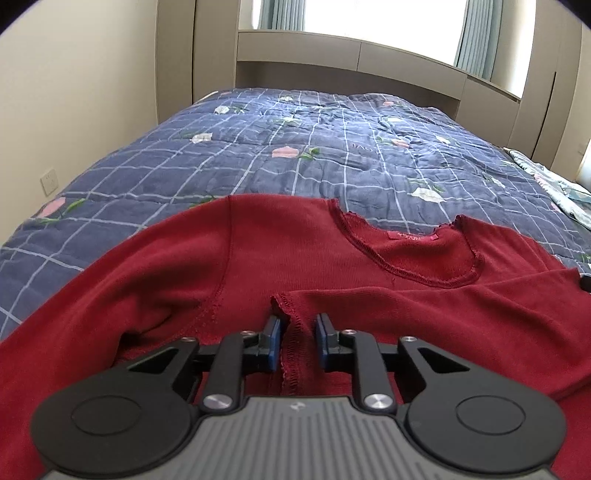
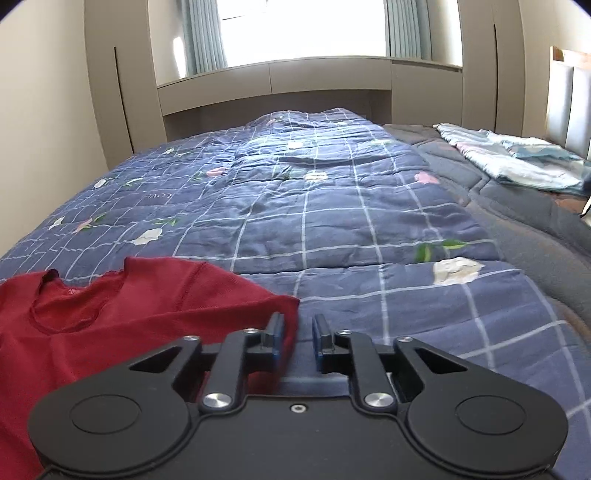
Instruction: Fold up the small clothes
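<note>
1. Red top (image 1: 332, 266): lies face up on the quilt, neckline (image 1: 406, 254) pointing away from the hands; one sleeve folded across the chest, its hemmed cuff (image 1: 291, 325) running up between the left pads.
2. Left gripper (image 1: 298, 328): jaws narrow; cuff between them, apparently not yet pinched; the nearer hand to the fabric.
3. Right gripper (image 2: 298, 332): jaws narrow, nothing clearly gripped; the top's right edge (image 2: 284, 306) just beside its left pad, garment otherwise leftward.
4. Surface: blue checked floral quilt (image 2: 332, 221) on a bed, soft, creased.
5. Room: beige cupboards (image 2: 314, 81); curtained window (image 2: 303, 29); pale bedding (image 2: 517, 158) at far right.
</note>
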{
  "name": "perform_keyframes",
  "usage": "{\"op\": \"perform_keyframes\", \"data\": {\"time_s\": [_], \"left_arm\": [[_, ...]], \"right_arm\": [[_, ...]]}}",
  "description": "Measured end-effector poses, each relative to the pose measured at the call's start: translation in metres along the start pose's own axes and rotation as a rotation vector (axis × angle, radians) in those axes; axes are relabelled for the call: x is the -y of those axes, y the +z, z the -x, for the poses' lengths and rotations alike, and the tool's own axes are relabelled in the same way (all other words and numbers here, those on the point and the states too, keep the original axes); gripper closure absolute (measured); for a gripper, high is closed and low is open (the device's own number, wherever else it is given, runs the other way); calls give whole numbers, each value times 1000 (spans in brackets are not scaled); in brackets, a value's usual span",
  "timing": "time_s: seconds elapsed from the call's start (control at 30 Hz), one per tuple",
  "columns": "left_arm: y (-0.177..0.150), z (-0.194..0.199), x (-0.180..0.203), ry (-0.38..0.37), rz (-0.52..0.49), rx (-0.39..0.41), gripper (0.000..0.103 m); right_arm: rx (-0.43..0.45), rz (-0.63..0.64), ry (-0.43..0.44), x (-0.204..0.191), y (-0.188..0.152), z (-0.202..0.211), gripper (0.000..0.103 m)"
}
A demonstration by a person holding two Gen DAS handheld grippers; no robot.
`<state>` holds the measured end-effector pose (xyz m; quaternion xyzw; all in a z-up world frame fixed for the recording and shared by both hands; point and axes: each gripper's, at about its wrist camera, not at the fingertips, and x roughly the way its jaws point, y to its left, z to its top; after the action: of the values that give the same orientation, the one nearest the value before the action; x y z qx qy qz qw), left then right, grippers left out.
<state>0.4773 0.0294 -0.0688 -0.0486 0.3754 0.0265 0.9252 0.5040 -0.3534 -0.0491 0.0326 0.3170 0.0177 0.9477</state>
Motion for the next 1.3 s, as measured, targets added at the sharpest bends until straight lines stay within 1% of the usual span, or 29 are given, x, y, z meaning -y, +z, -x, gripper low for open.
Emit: {"op": "perform_keyframes", "data": {"time_s": [0.03,0.07,0.1,0.13,0.2,0.27,0.3,0.37,0.43,0.47,0.53,0.6,0.67,0.77,0.87,0.93,1.0,1.07,1.13,1.2,1.27,1.3], "left_arm": [[0,3,1,8,-5,2,45],[0,6,2,14,-8,7,18],[-1,12,3,15,-11,28,9],[-3,18,4,15,-17,59,6],[-6,27,9,33,-53,89,6],[-9,28,14,56,-85,84,5],[-11,25,16,66,-93,72,5],[-14,18,17,82,-87,34,5],[-18,10,13,83,-51,9,5],[-21,7,11,77,-30,4,3],[-25,6,5,73,9,11,1],[-28,6,3,77,10,21,0],[-31,6,4,83,6,29,0],[-33,5,6,90,1,37,0],[-33,5,7,90,0,45,0],[-32,6,6,83,0,46,1],[-31,11,4,73,5,34,1],[-30,21,0,74,10,25,0],[-32,37,-6,75,15,33,0],[-36,57,-15,71,31,61,0],[-41,77,-28,70,56,83,0],[-45,90,-37,82,80,90,0]], "right_arm": [[10,27,4,-1,-3,10,62],[18,51,9,-3,-7,21,45],[25,72,17,-5,-13,34,36],[32,94,31,-8,-20,48,26],[40,141,48,-15,-38,72,21],[36,207,56,-27,-55,88,13],[41,247,52,-33,-62,91,11],[61,353,8,-50,-75,93,11],[77,409,-61,-63,-82,85,11],[90,413,-83,-66,-82,81,11],[144,408,-151,-69,-80,74,11],[180,388,-229,-69,-77,68,11],[182,336,-300,-61,-73,66,11],[175,267,-346,-44,-73,70,10],[135,253,-312,-38,-76,71,9],[126,272,-309,-40,-78,73,8],[117,286,-317,-39,-79,77,4],[109,272,-304,-37,-82,85,1],[97,245,-277,-35,-84,96,1],[90,227,-262,-37,-87,110,1],[86,213,-236,-42,-89,122,1],[84,206,-218,-47,-91,130,1]]}}
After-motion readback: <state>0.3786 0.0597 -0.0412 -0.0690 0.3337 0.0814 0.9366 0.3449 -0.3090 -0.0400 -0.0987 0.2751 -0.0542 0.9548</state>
